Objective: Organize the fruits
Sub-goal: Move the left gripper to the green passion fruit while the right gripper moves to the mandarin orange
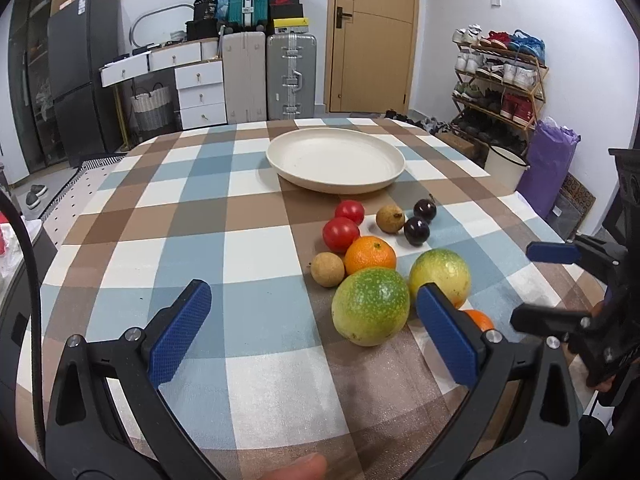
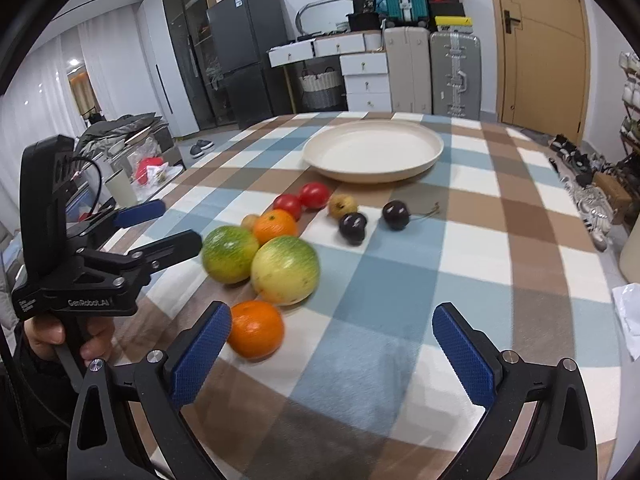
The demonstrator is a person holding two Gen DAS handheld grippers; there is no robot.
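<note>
Checked cloth in blue, brown and white is covering the table, and suitcases, drawers and a wooden door are standing behind its far edge. I am holding both grippers low over the near edge, and neither is carrying anything. My left gripper is spread wide, its right pad sitting just in front of the fruit pile. My right gripper is released too, jaws well apart, with the near orange just beside its left pad.

Fruits are clustering in the middle of the table, on my side of the cream plate, which is waiting bare toward the far edge. Two big green-yellow fruits are touching each other at the front. Behind them I am seeing a second orange, two brown longans, two red tomatoes and two dark cherries, one with its stem trailing.

My judgement: the job is barely begun, since nothing is lying on the plate yet. I am lining up the first pick, and the near orange looks easiest for the right gripper. I am wanting to shift left so the pads straddle it squarely, then squeeze gently at its widest part. Round fruit rolls, so I am planning a slow, level approach, avoiding a nudge into the green pair beside it.
</note>
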